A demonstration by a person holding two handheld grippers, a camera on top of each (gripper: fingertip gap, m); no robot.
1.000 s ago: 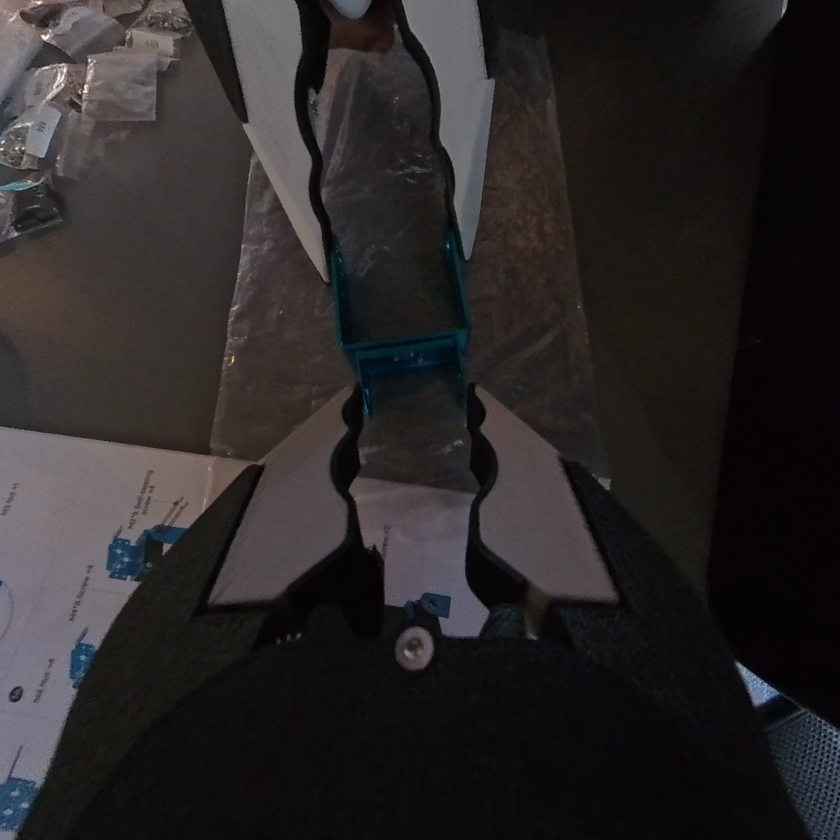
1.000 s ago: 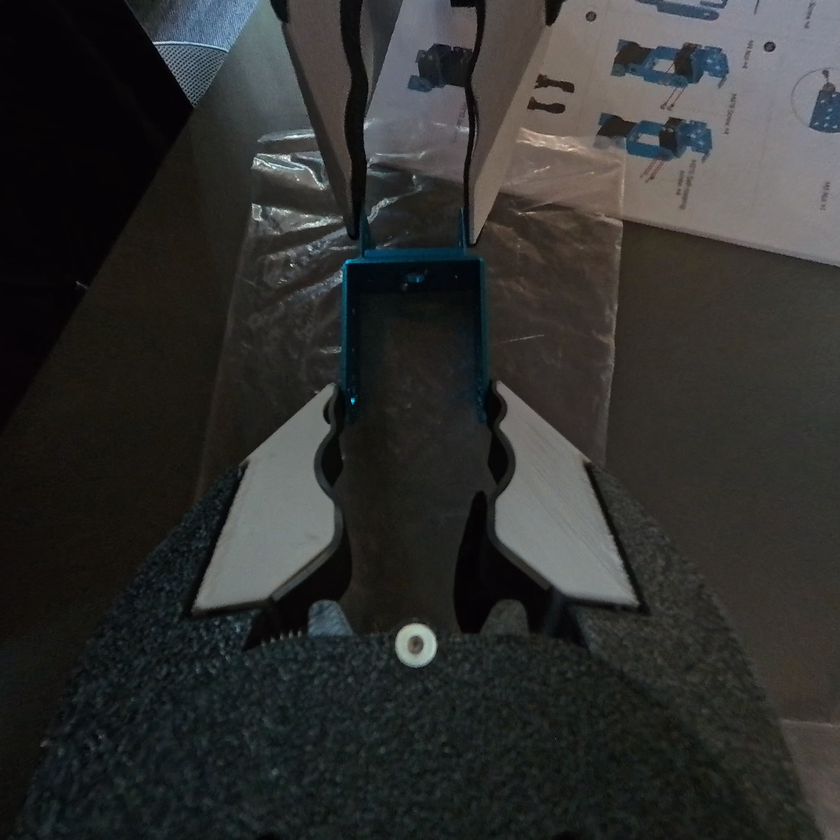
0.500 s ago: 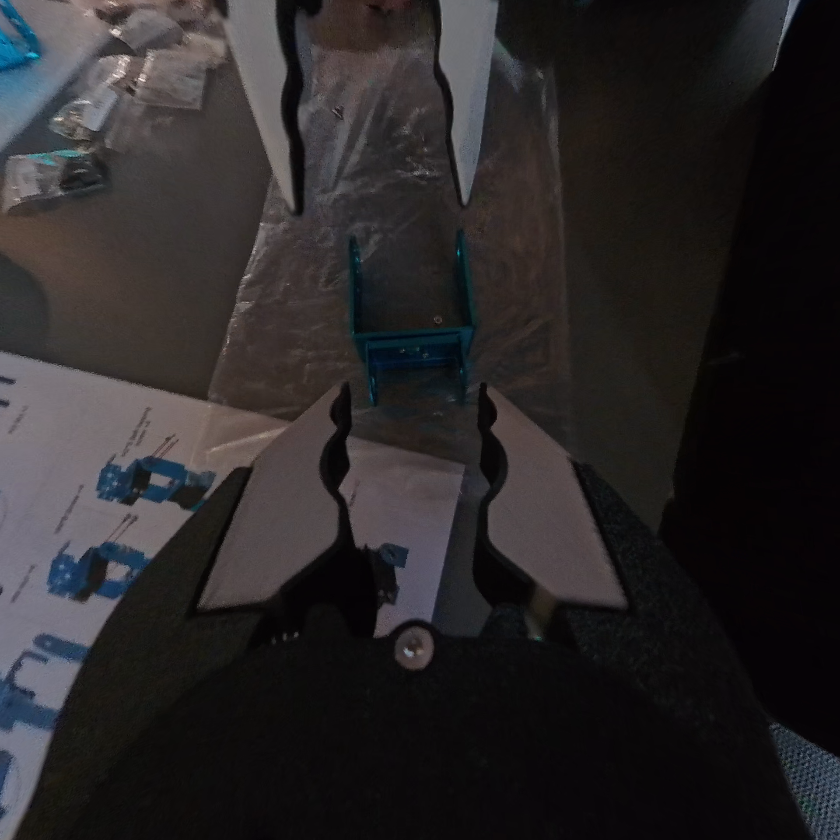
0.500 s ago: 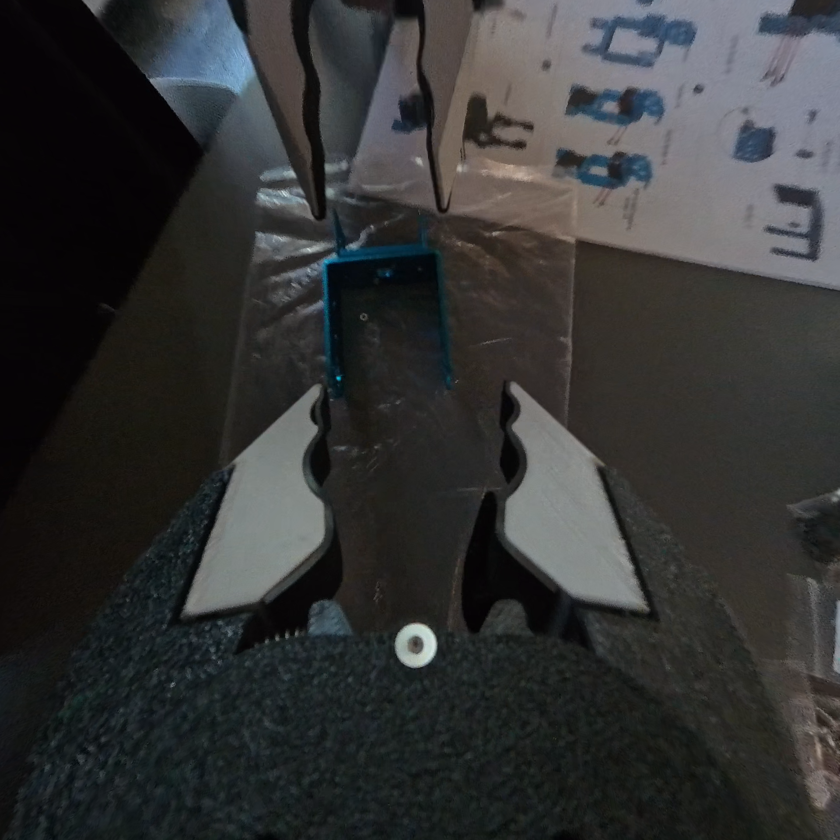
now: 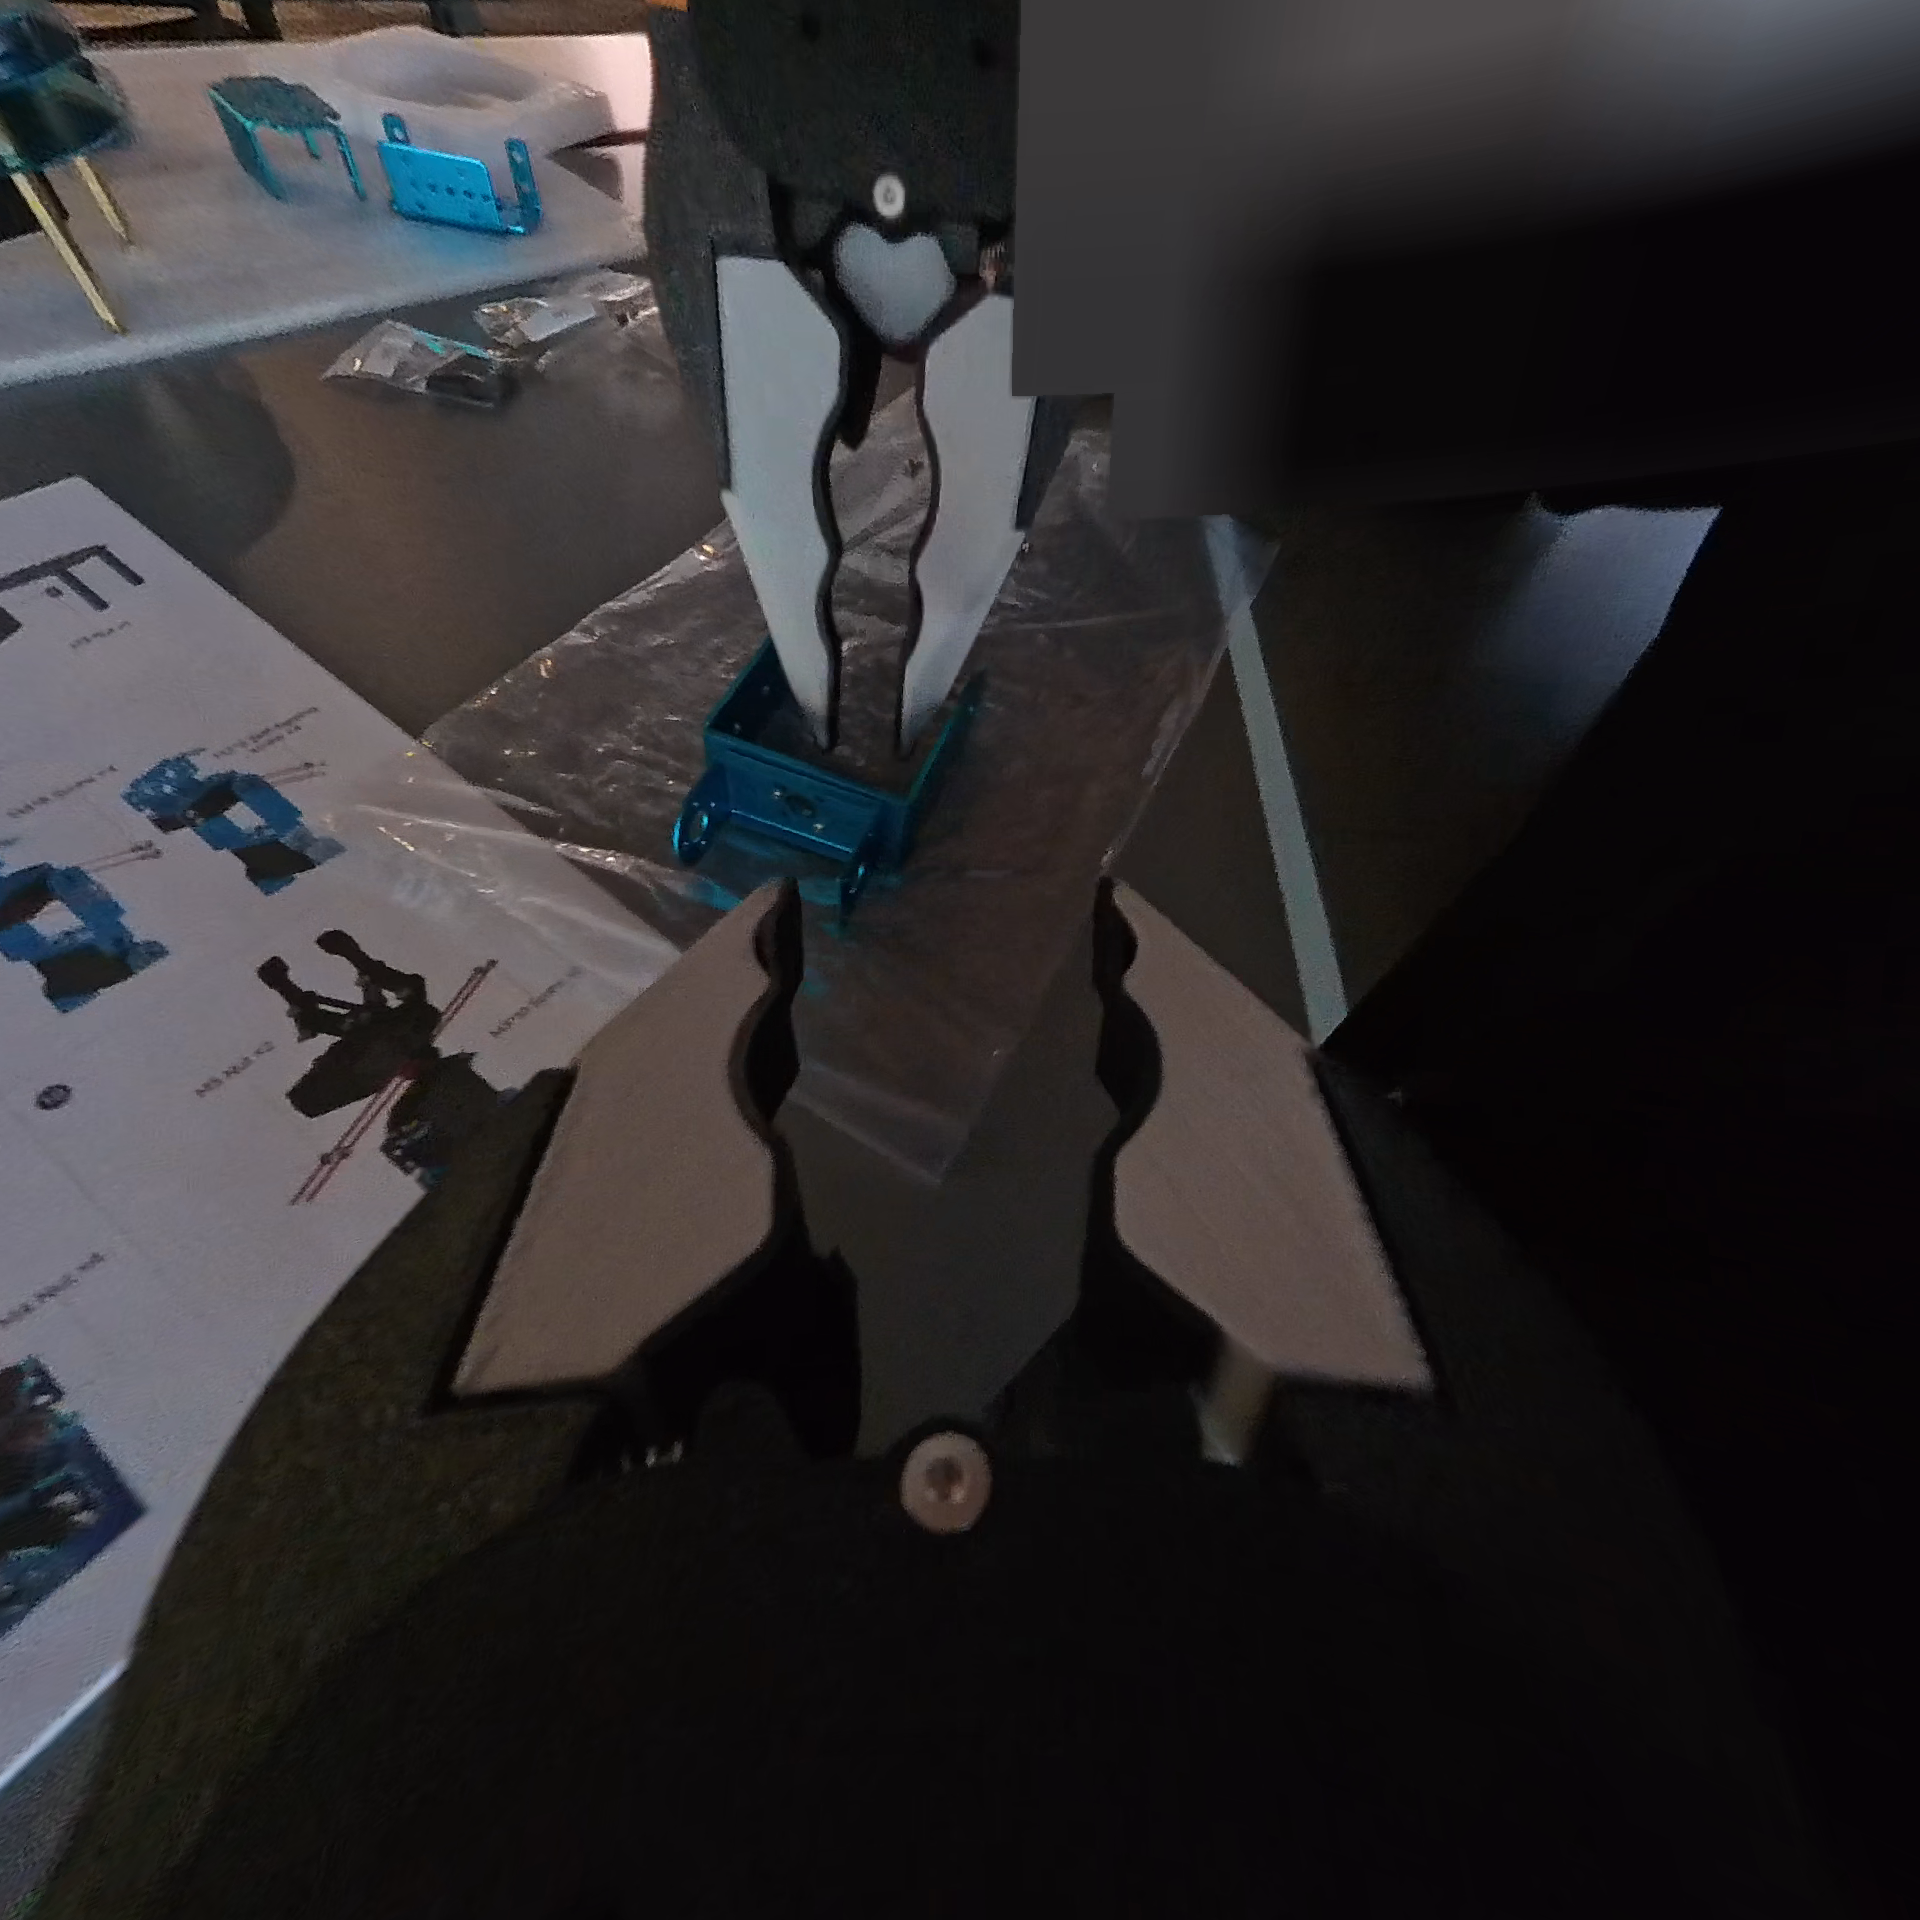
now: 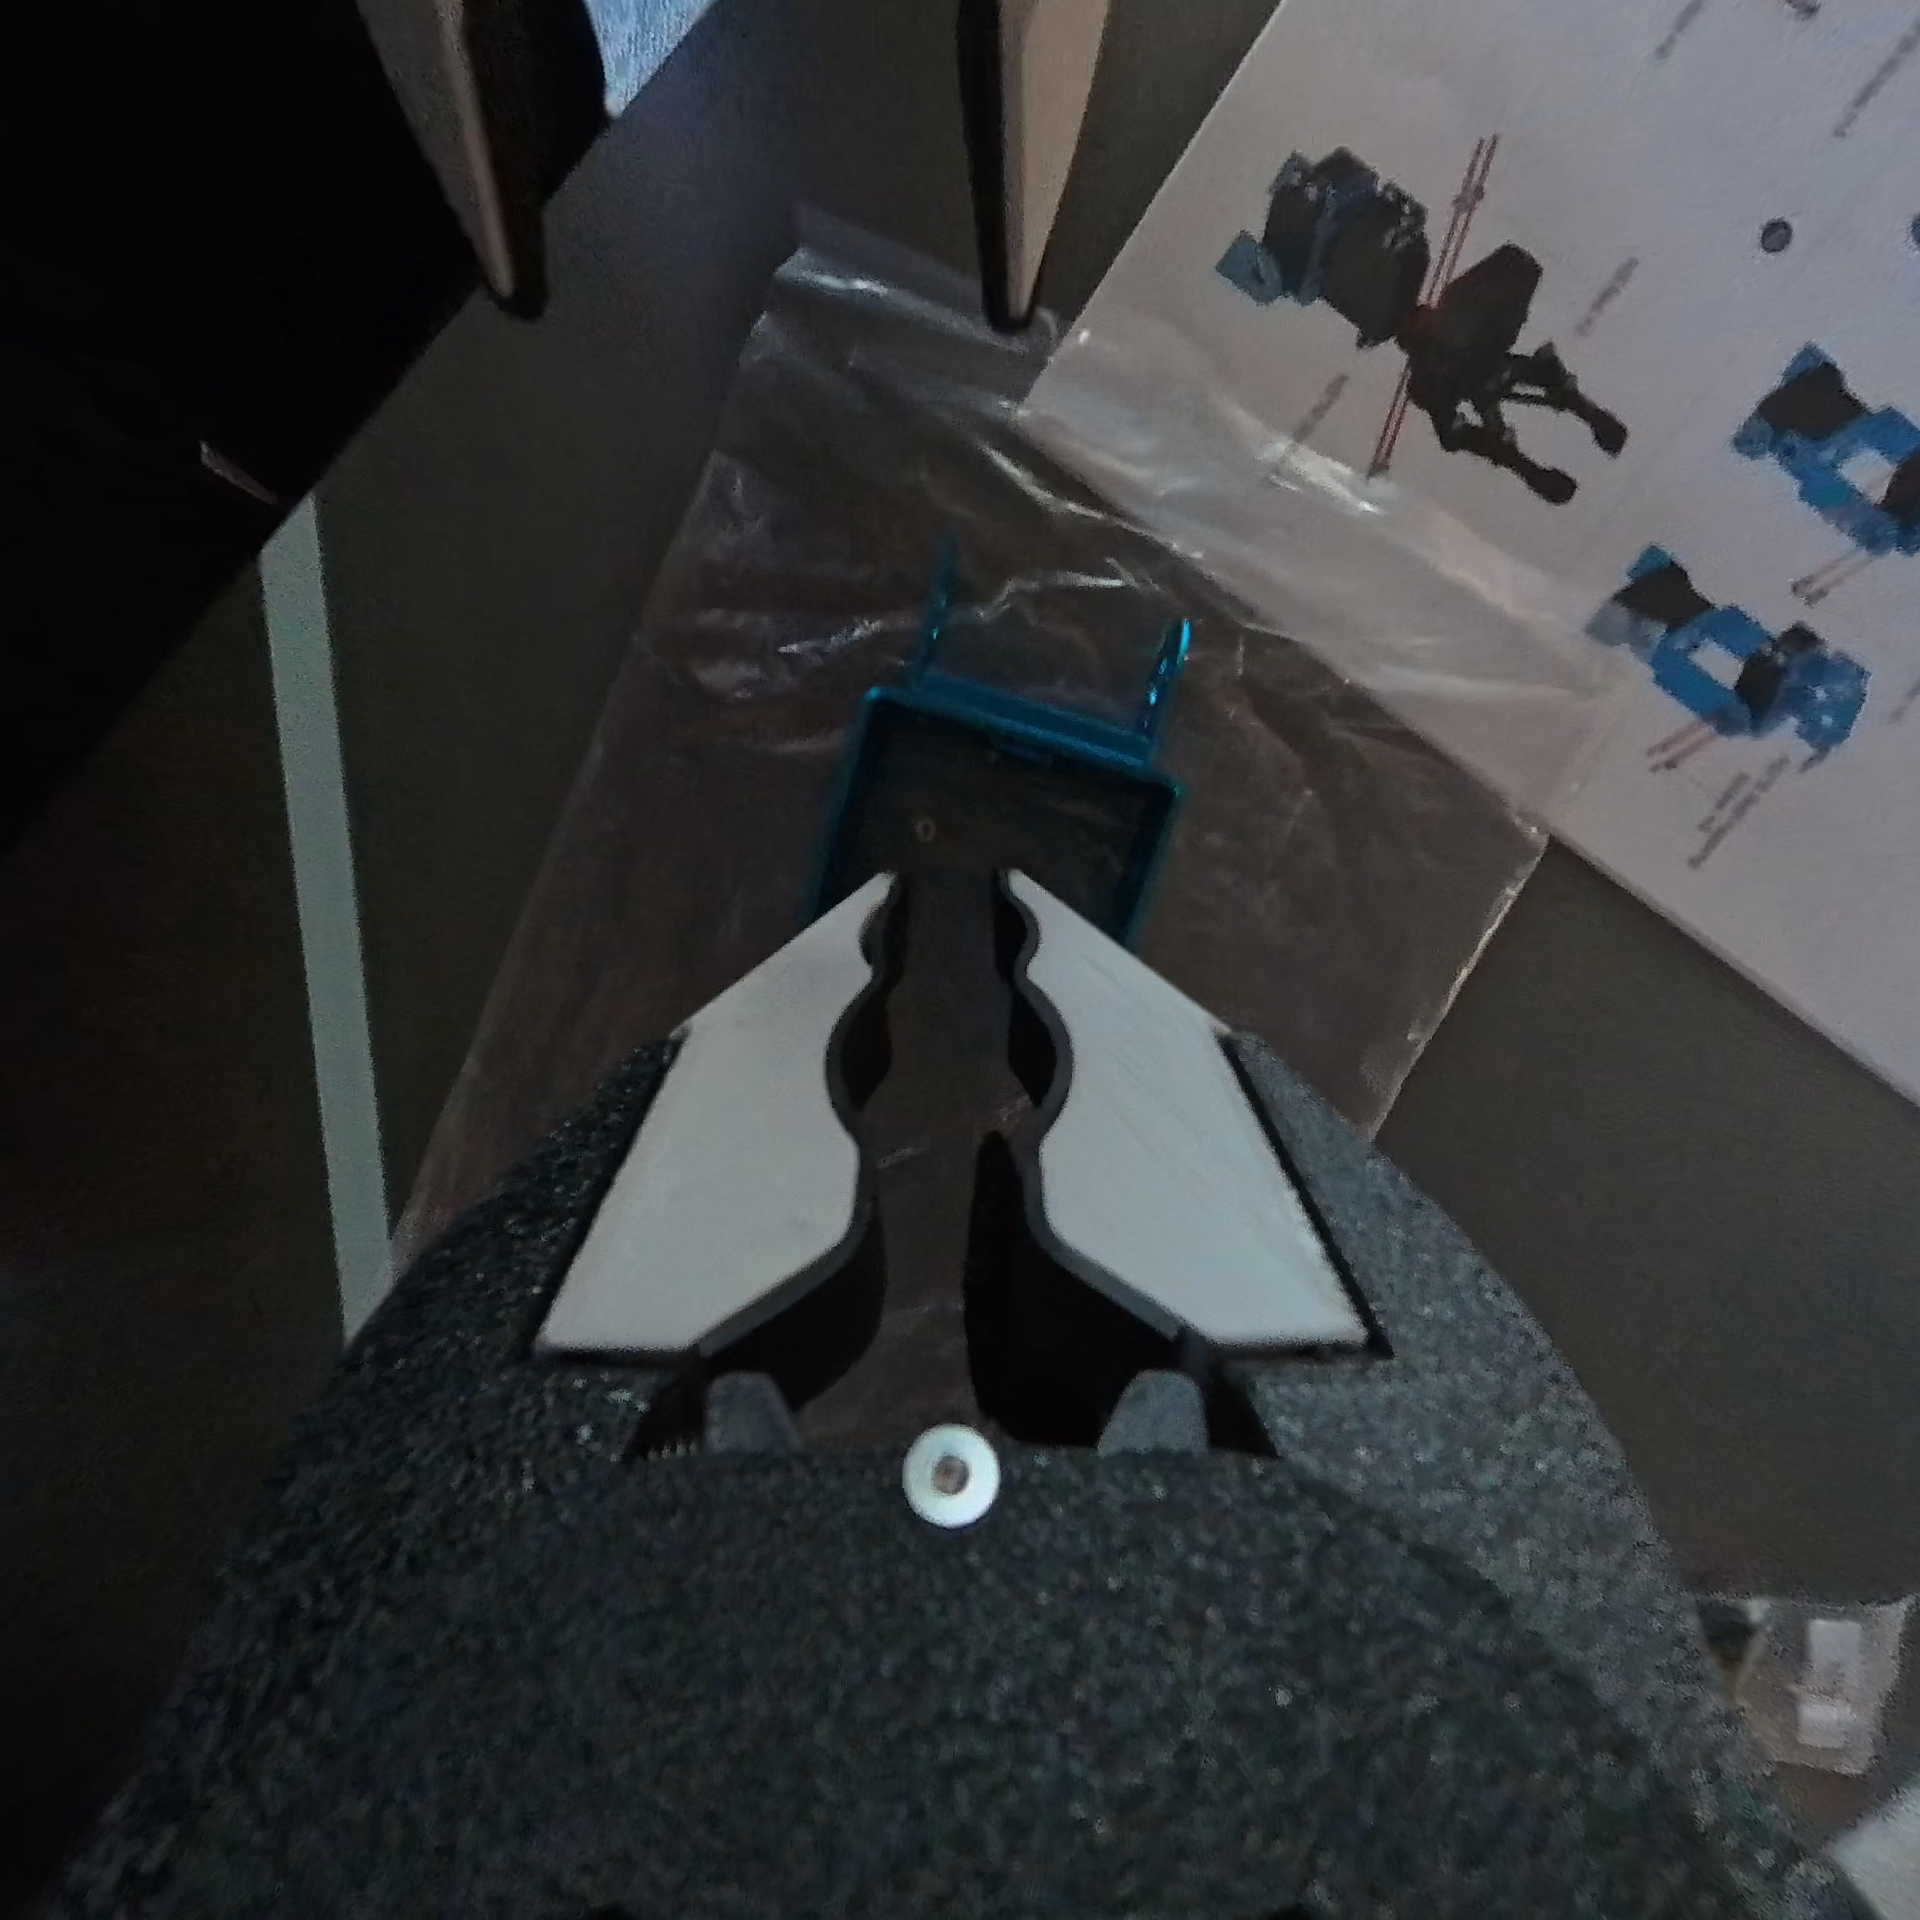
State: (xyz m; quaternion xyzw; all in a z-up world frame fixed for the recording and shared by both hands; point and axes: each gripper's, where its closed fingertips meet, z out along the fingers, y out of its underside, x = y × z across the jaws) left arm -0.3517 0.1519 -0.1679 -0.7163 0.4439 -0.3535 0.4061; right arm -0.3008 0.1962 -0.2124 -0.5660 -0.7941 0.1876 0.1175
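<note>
A blue metal U-bracket (image 5: 800, 821) lies on a clear plastic bag (image 5: 1049, 717) on the dark table. In the right wrist view the bracket (image 6: 1023, 727) lies just ahead of my right gripper (image 6: 948, 883). The right gripper's jaws stand a narrow gap apart, and its tips reach between the bracket's two side arms with nothing between them. The left wrist view shows it from the front (image 5: 871, 740), tips down inside the bracket. My left gripper (image 5: 945, 899) is wide open and empty, just short of the bracket's near end. Its tips show at the top of the right wrist view (image 6: 758, 296).
A printed white instruction sheet (image 5: 208, 935) lies left of the bag, partly under it (image 6: 1558, 312). More blue parts (image 5: 457, 187) sit on white foam at the back left, near small bags of hardware (image 5: 436, 364). The table edge (image 5: 1278, 790) runs along the right. About 9 cm separates my left fingertips from my right.
Both grippers drew back from the bracket's ends, leaving it on the bag. The right gripper then narrowed and came forward, tips between the bracket's arms. The left stays back, open.
</note>
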